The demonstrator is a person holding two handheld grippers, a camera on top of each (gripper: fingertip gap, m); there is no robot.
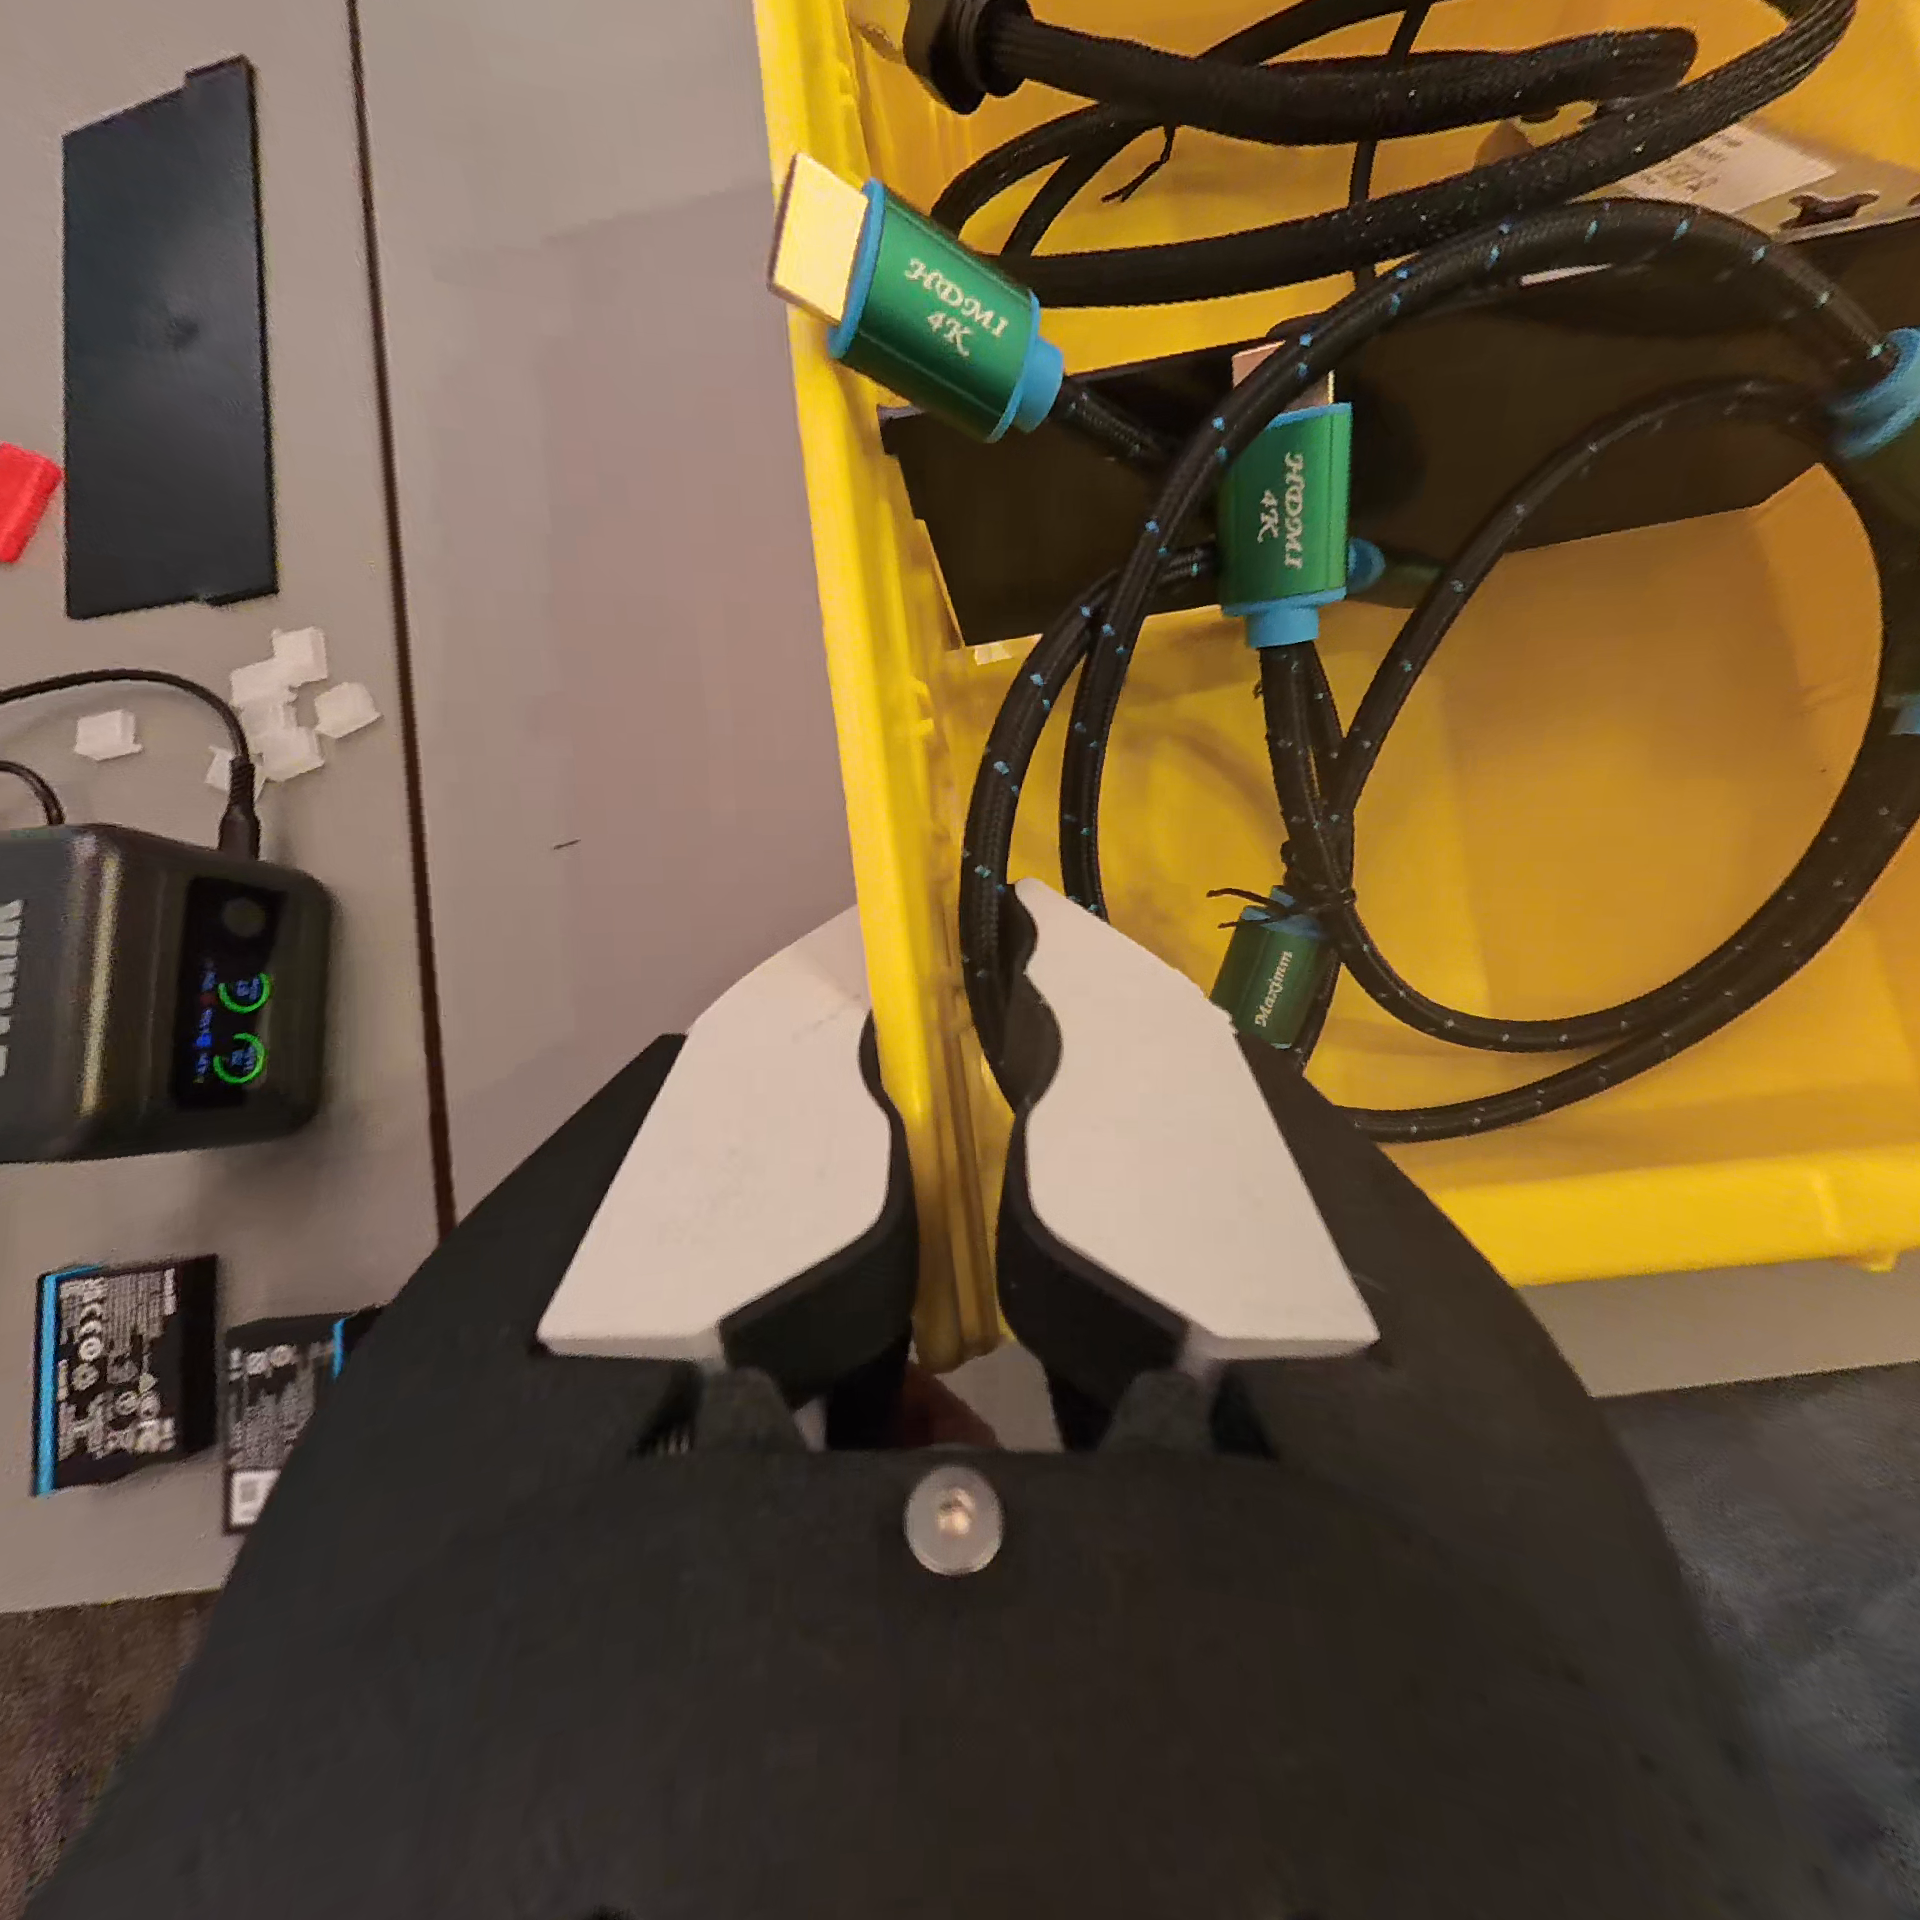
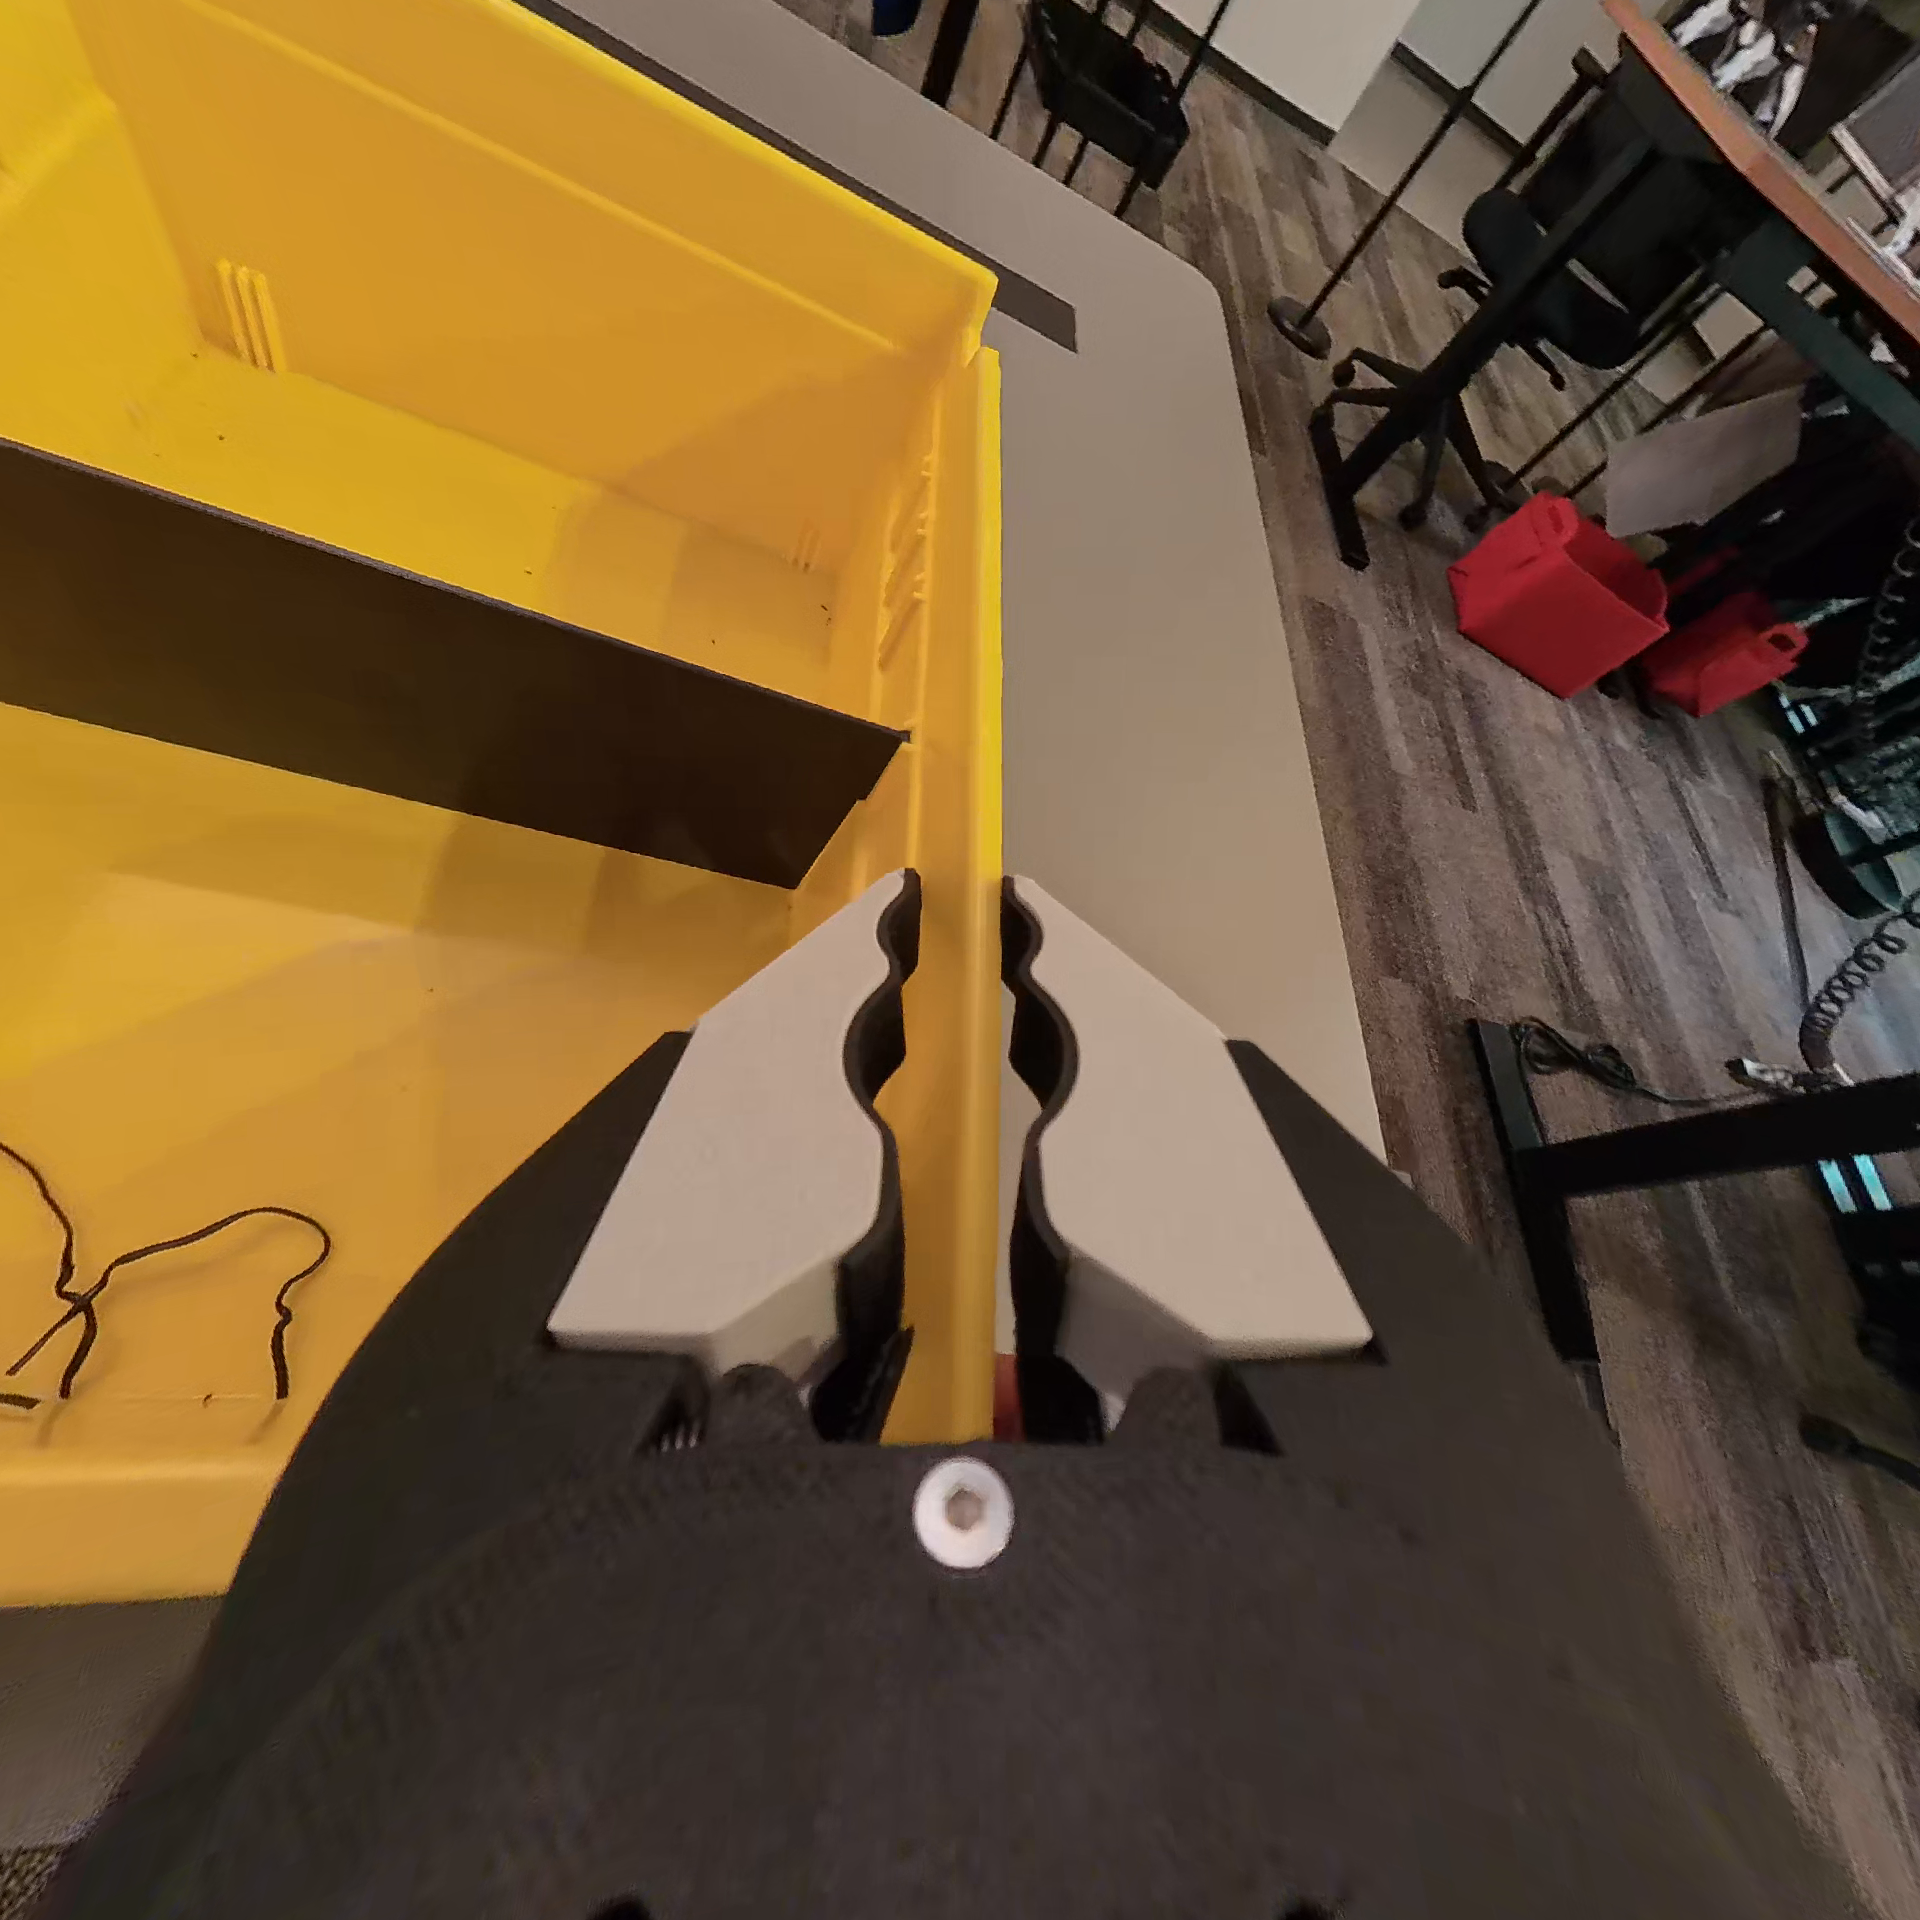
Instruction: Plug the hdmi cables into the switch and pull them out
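Both grippers clamp the yellow bin's side walls: left gripper on left wall, right gripper on right wall, likely to carry it. Cables coiled inside near left wall; switch not seen.

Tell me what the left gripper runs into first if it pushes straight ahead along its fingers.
The left gripper already straddles the yellow bin's side wall, so it would mostly slide along that rim. The first new obstacle is probably the green HDMI plug resting on the rim ahead, though depth is unclear.
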